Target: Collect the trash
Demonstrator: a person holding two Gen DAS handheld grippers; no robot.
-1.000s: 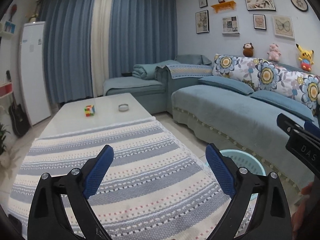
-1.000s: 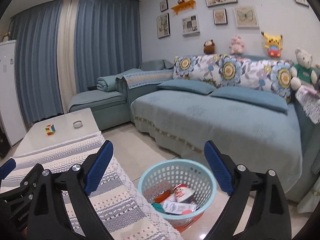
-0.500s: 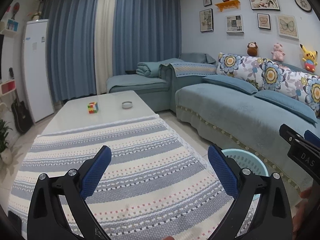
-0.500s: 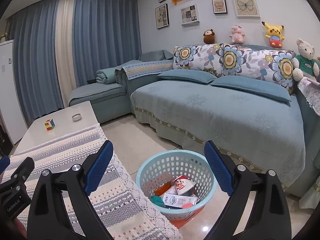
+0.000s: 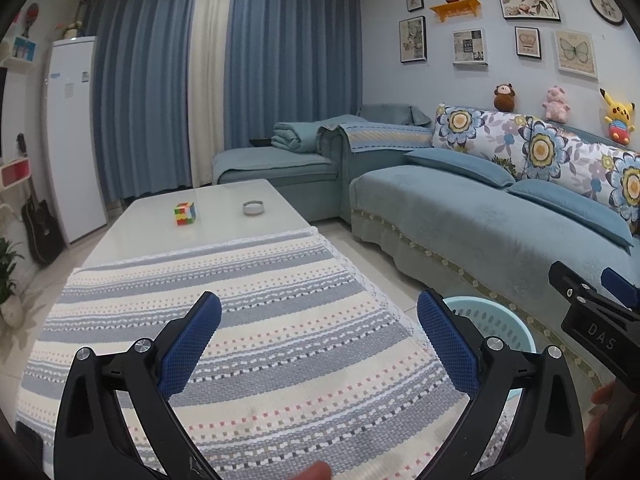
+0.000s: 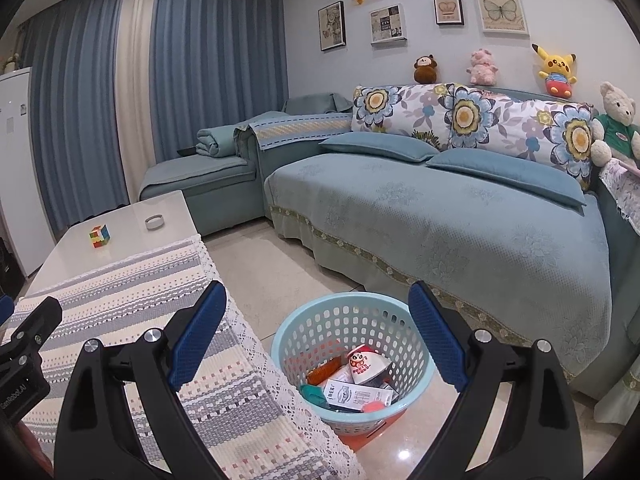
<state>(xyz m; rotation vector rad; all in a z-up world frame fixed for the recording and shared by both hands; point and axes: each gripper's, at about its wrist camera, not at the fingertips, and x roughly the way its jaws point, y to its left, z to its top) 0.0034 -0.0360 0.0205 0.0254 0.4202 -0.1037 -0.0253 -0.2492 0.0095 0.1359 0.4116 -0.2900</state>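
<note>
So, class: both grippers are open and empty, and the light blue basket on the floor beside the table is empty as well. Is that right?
Not quite. The basket is not empty: the right wrist view shows a small cup, a white carton and other packaging inside it. The rest holds: the left gripper and right gripper are both open and empty, and the basket stands on the floor beside the table.

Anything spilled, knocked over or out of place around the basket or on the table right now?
Nothing stands out. The basket stands upright on the floor beside the table, trash inside, nothing spilled around it. The striped cloth lies flat. Only a puzzle cube and a small round dish sit on the table. Both tongs are open and empty.
</note>
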